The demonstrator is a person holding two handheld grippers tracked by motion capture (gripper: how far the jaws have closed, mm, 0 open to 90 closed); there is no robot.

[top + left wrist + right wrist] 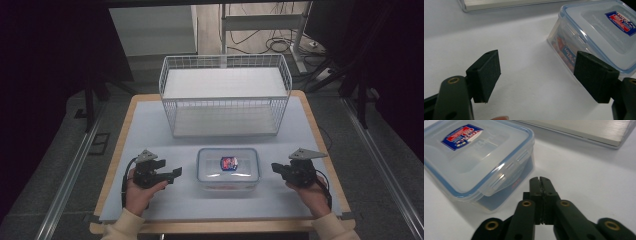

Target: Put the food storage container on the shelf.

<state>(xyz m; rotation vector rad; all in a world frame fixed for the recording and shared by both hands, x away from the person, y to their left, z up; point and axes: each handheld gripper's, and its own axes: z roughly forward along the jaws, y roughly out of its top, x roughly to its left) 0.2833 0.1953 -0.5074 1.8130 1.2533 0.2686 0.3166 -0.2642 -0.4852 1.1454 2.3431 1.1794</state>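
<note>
Flanking the lidded container (228, 169) on the worktop (150, 130), just before the wire basket (225, 95): left claw (174, 174) gapes, right claw (276, 168) pinched empty. Probably open right, approach level, square on.

Your left tongs (173, 173) and right tongs (274, 167) flank the lidded plastic box (228, 169), which blocks the direct path between them; bare counter (150, 135) lies open on either side of it and along the near edge. Behind the box, past a clear strip of counter, the white wire basket (225, 95) closes off the far middle. The basket's top is open, and narrow margins of counter remain at its left and right.
</note>
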